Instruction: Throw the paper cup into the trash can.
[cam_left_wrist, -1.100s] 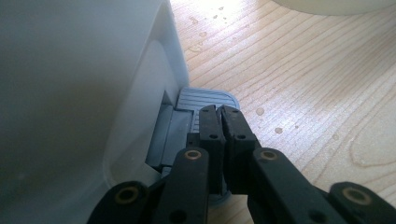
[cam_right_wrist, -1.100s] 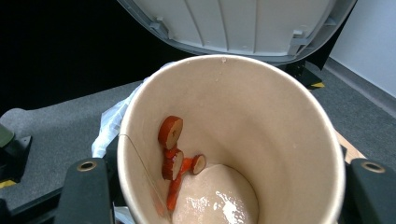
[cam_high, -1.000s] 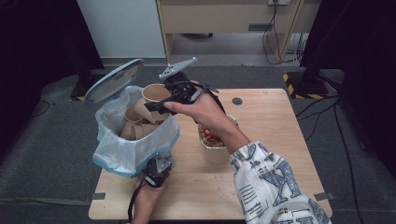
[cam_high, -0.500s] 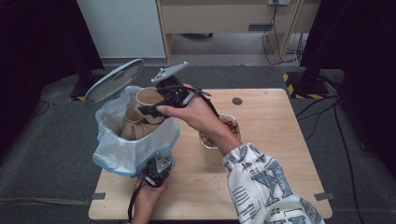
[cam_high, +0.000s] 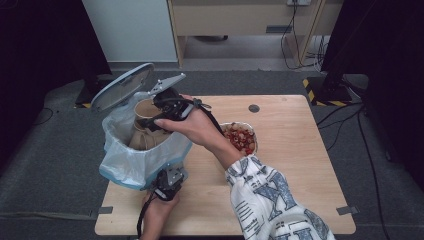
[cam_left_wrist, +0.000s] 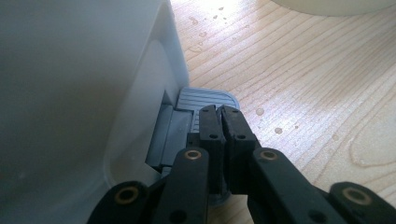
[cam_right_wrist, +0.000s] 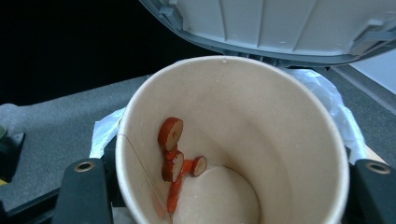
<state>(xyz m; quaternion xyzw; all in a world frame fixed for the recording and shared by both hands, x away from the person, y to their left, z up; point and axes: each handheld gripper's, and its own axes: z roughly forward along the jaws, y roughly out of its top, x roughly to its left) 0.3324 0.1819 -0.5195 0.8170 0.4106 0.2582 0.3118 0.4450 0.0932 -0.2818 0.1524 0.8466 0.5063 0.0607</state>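
A white pedal bin (cam_left_wrist: 84, 70) lined with a pale blue bag (cam_high: 135, 162) stands at the table's left edge with its grey lid (cam_high: 122, 86) raised. My left gripper (cam_left_wrist: 219, 114) is shut, its tips resting on the bin's grey pedal (cam_left_wrist: 205, 98); from above it sits at the bin's foot (cam_high: 167, 182). My right gripper (cam_high: 152, 120) is shut on a brown paper cup (cam_high: 146, 107), tilted over the bin's mouth. A few red sausage-like slices (cam_right_wrist: 170, 133) stick to the inner wall of the paper cup (cam_right_wrist: 261, 140). Other paper cups (cam_high: 142, 141) lie in the bag.
A bowl (cam_high: 250, 131) holding red food pieces sits mid-table, just right of my right forearm. The wooden table (cam_left_wrist: 303, 70) has water drops near the pedal. The lid's underside (cam_right_wrist: 280, 23) hangs close above the cup. Dark carpet surrounds the table.
My right hand has carried the cup leftward and slightly down, from beside the bin's right rim to over its mouth. The left gripper has stayed on the pedal.
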